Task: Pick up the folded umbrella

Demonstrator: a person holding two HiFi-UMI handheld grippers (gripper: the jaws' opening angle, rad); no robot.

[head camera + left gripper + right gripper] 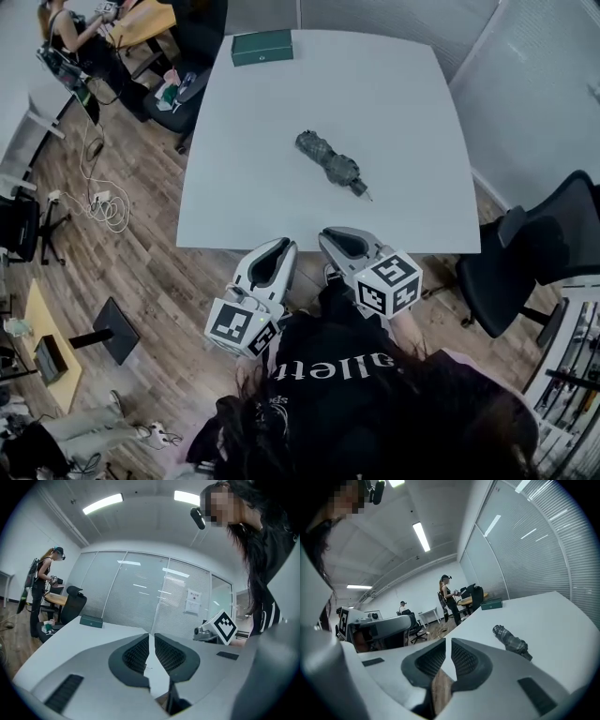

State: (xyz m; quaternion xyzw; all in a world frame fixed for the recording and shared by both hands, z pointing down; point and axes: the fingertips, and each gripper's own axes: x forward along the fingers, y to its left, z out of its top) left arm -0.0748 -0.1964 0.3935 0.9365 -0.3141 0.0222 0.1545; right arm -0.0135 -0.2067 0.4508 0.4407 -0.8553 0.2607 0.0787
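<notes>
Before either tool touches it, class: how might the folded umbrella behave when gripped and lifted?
The folded umbrella looks wrapped in loose, crumpled fabric, so its surface probably gives under pressure. Its rounded, elongated shape may roll if nudged sideways.

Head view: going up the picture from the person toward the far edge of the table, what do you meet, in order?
The left gripper and right gripper, side by side at the near edge of the table → folded umbrella → green box.
</notes>
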